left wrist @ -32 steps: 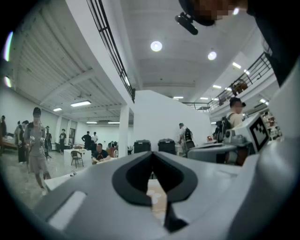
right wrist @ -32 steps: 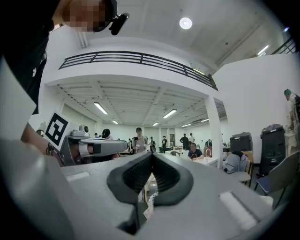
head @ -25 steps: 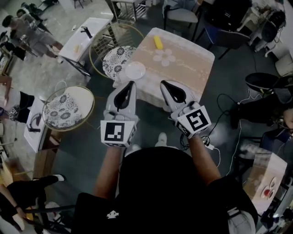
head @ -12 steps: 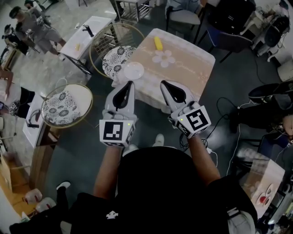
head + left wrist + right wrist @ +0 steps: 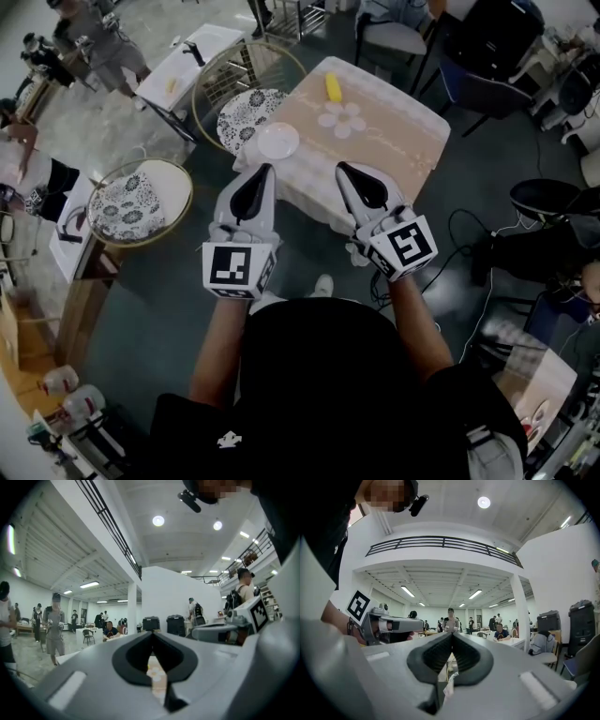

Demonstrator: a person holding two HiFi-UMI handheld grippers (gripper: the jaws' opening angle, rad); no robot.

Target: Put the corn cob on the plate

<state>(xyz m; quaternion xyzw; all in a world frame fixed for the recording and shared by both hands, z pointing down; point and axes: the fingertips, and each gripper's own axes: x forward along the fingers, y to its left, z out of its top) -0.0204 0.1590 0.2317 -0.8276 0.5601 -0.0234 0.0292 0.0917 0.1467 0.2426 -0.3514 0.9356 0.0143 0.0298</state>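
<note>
A yellow corn cob (image 5: 332, 87) lies at the far side of a small table (image 5: 403, 141) covered with a beige flowered cloth. A white plate (image 5: 277, 142) rests at that table's near left corner. My left gripper (image 5: 266, 170) and right gripper (image 5: 341, 169) are held level side by side, short of the table's near edge, well away from cob and plate. Both pairs of jaws meet at the tips, with nothing between them, in the left gripper view (image 5: 151, 634) and the right gripper view (image 5: 452, 634).
Two round gold-rimmed chairs with patterned cushions (image 5: 247, 111) (image 5: 131, 206) stand left of the table. A white side table (image 5: 183, 64) is beyond them. People stand at the far left. Chairs (image 5: 397, 39) and cables (image 5: 487, 272) lie behind and right.
Both grippers and the head view have shifted slightly forward toward the table; the table, plate and cob sit a little higher and rightward in view. The jaws stay closed.
</note>
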